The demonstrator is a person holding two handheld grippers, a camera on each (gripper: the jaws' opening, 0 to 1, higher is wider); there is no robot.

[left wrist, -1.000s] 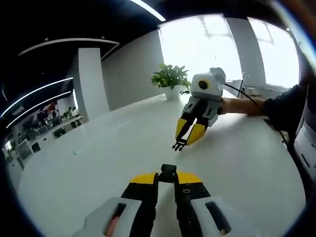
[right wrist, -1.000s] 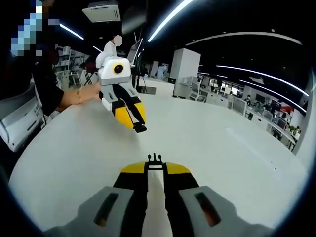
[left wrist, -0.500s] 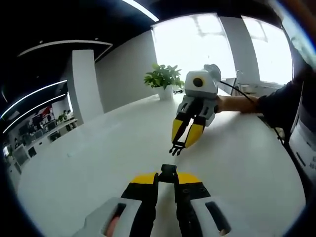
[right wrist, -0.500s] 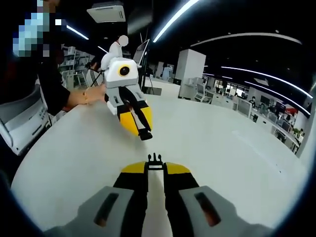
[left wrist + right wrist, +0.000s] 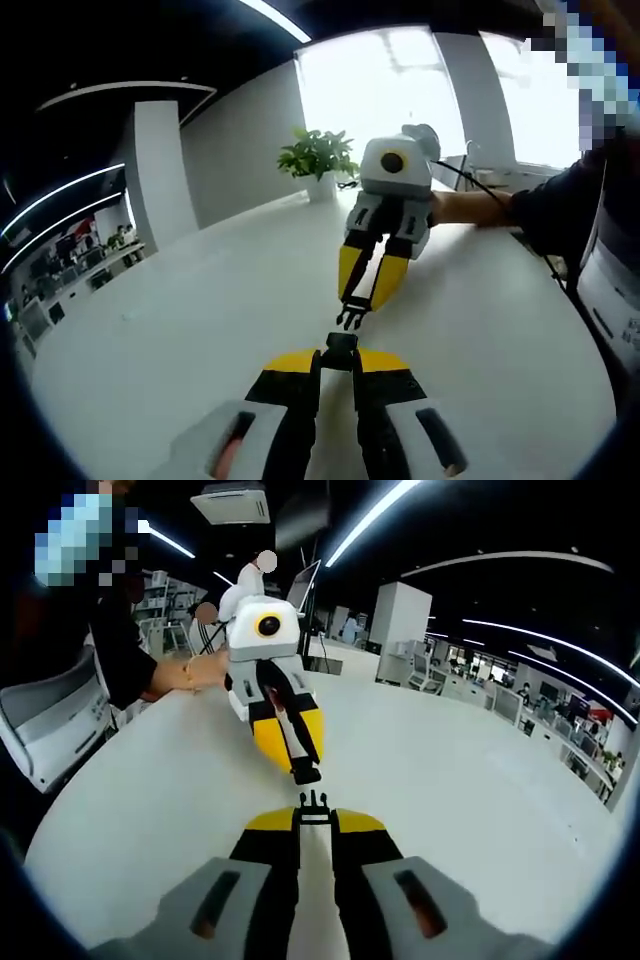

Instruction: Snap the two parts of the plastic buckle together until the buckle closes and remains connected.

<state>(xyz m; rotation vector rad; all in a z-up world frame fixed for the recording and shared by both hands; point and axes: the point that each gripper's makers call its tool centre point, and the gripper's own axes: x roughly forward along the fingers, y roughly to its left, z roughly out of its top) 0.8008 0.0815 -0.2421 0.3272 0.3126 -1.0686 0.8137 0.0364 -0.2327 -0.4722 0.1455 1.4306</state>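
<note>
My left gripper point(image 5: 338, 358) rises from the bottom of the left gripper view, shut on the black socket half of the buckle point(image 5: 341, 344). Facing it from above, my right gripper point(image 5: 357, 302) is shut on the black pronged half point(image 5: 350, 318). The prongs point at the socket with a small gap between them. In the right gripper view, the right gripper point(image 5: 315, 821) holds the pronged half point(image 5: 313, 802) at its tips. The left gripper point(image 5: 303, 764) comes down towards it with the socket half point(image 5: 305, 775), nearly in line and just apart.
Both grippers hover over a wide white table point(image 5: 160, 330). A potted plant point(image 5: 318, 158) stands at its far edge. A person's hand point(image 5: 205, 670) and dark sleeve point(image 5: 560, 200) hold the grippers. A grey chair point(image 5: 45, 730) stands beside the table.
The two grippers have come steadily closer, tip to tip. The gap between the pronged half and the socket half has shrunk to a sliver.
</note>
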